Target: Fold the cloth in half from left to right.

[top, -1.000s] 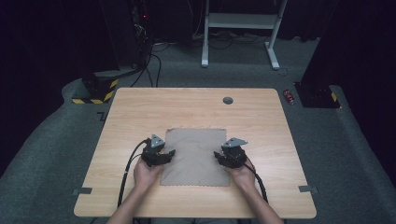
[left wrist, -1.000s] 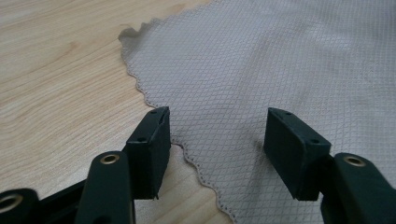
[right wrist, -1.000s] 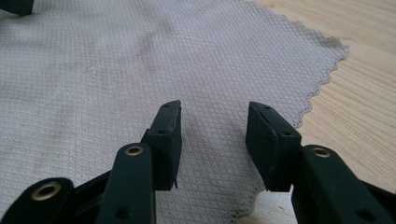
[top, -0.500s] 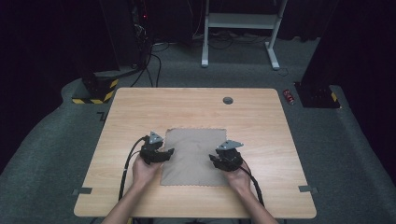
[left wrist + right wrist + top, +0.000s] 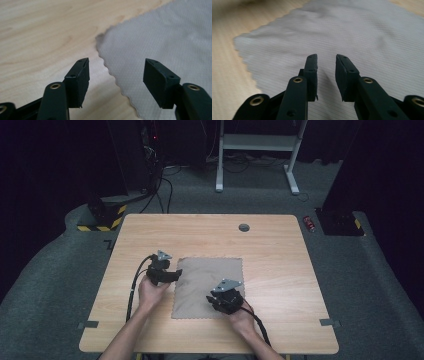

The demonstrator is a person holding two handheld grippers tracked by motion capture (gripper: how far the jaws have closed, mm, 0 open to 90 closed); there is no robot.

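Now the grey cloth (image 5: 207,287) lies flat on the wooden worktop (image 5: 280,250), a little toward 6 o'clock from its middle. The left claw (image 5: 175,275) stands at the cloth's 9 o'clock edge with its jaws wide apart, one over the wood and one over the scalloped border, gripping nothing. The right claw (image 5: 214,301) is over the cloth's 5 o'clock corner; its jaws have just been closing to a narrow gap, with no fabric pinched between them.
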